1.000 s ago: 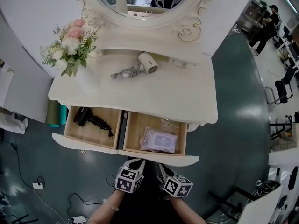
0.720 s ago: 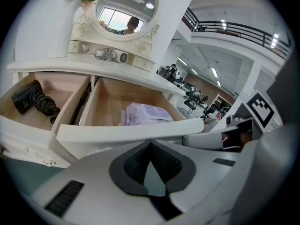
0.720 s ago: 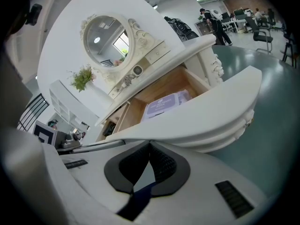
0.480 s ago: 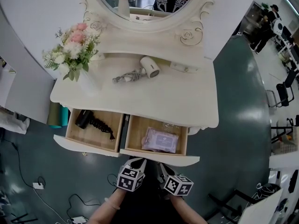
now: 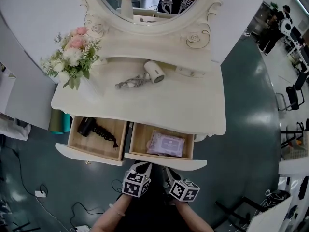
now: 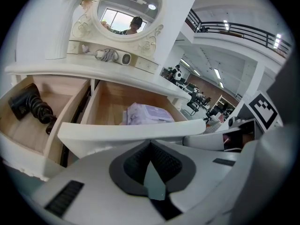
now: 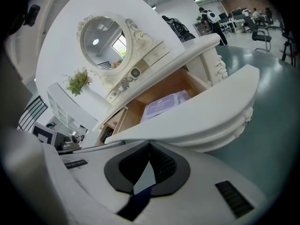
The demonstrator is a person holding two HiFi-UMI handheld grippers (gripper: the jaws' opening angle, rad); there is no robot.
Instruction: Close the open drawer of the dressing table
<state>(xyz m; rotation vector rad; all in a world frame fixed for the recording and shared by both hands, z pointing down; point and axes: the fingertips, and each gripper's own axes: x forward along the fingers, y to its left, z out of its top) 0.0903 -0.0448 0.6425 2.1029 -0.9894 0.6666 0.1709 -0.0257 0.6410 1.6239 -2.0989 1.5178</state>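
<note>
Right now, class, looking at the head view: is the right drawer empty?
No, a purple packet lies inside the right drawer, on its wooden bottom.

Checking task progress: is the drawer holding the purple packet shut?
Open. The drawer stands pulled out, its wooden floor and the purple packet exposed.

Glossy cream drawer front [image 5: 164,162], bare-wood inside

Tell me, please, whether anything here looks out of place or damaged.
Both drawers hang open: the left drawer holds a black styler, the right drawer a purple pack. A hair dryer lies on the tabletop. Nothing looks spilled or broken.
</note>
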